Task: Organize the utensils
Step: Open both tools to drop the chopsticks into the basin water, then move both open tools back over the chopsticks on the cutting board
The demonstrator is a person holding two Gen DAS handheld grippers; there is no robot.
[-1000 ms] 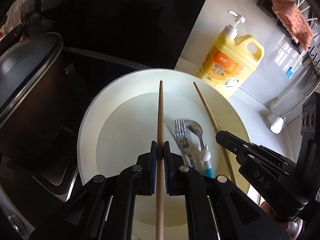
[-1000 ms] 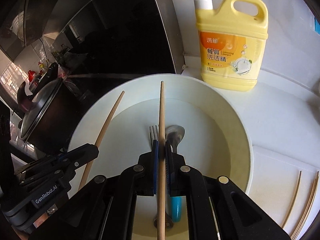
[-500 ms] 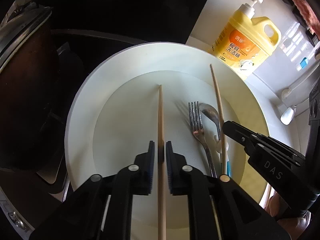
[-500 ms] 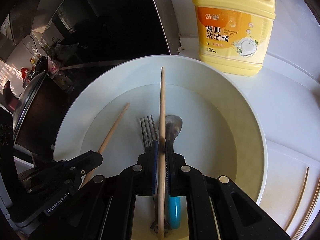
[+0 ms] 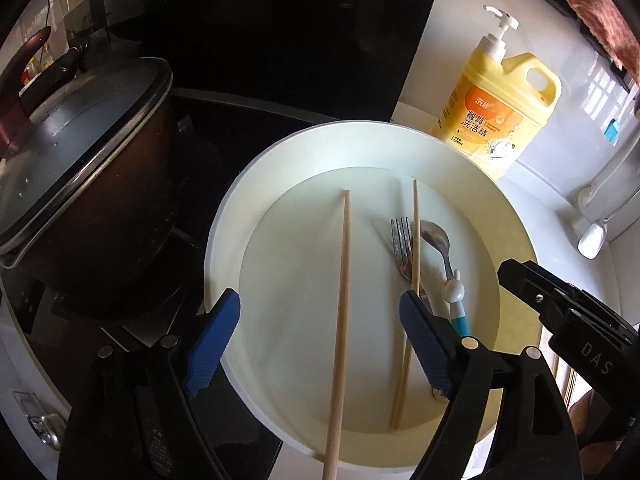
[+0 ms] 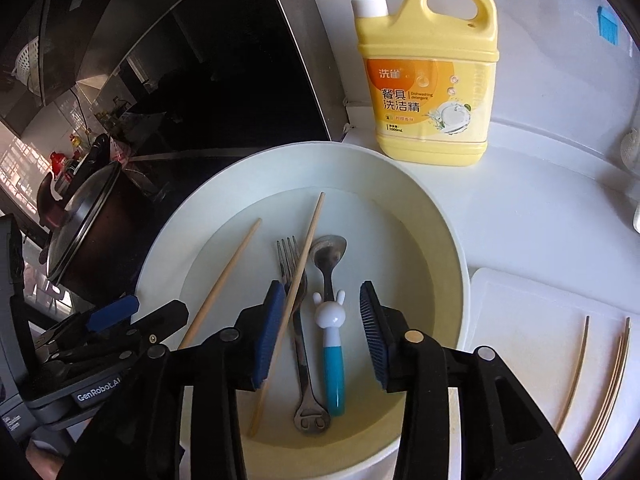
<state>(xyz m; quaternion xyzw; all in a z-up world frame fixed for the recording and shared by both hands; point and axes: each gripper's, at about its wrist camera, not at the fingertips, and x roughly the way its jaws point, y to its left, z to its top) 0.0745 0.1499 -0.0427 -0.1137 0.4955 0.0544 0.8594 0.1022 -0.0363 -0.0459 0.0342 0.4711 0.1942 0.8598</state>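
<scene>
Left wrist view: left gripper [image 5: 318, 340] jaws opening, one chopstick [image 5: 342, 320] loose between them in the white bowl [image 5: 224, 240]. Right gripper [image 6: 320, 336] opening too; its chopstick [image 6: 298, 276] rests across the fork [image 6: 296, 320], beside the spoon [image 6: 330, 320], apparently just released.

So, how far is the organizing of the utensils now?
Done: the fork, the spoon with its rabbit handle and both chopsticks lie in the white basin.
In hand: nothing. Both the left claw and the right claw are opening, and neither presses on a chopstick.
Left: thin sticks on the white board at the right, if they belong to the job.
</scene>
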